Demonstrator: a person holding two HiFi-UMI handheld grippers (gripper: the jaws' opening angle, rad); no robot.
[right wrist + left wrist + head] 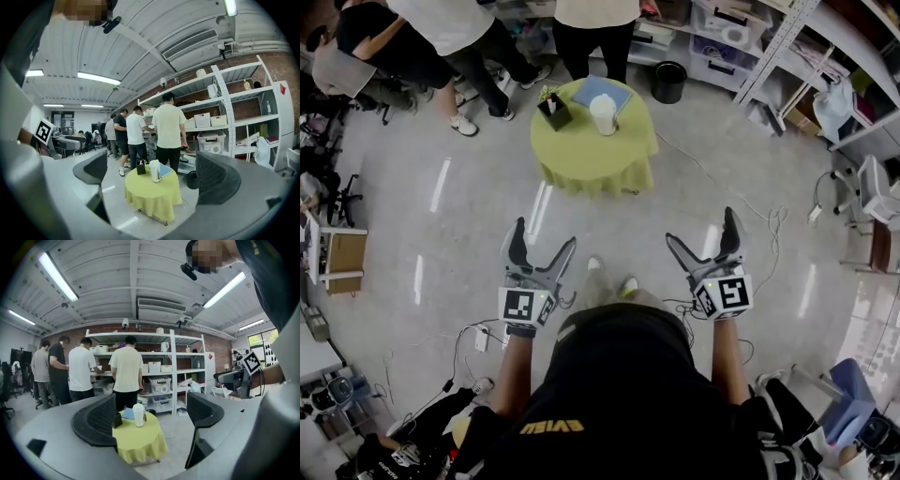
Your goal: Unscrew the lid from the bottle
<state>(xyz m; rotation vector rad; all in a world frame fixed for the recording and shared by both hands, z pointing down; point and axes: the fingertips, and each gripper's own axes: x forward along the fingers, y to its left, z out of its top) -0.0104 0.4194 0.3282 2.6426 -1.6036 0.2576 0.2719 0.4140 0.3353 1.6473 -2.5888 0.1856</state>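
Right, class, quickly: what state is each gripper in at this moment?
Left gripper: open, holding nothing.
Right gripper: open, holding nothing.

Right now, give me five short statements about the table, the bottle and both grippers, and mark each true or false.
1. The white bottle stands upright on the round table. True.
2. The left gripper is clamped on the bottle. False: its jaws stand apart and empty, well short of the table.
3. A blue book lies on the table by the bottle. True.
4. The right gripper holds the lid. False: it is open and holds nothing.
5. A black box stands on the table. True.
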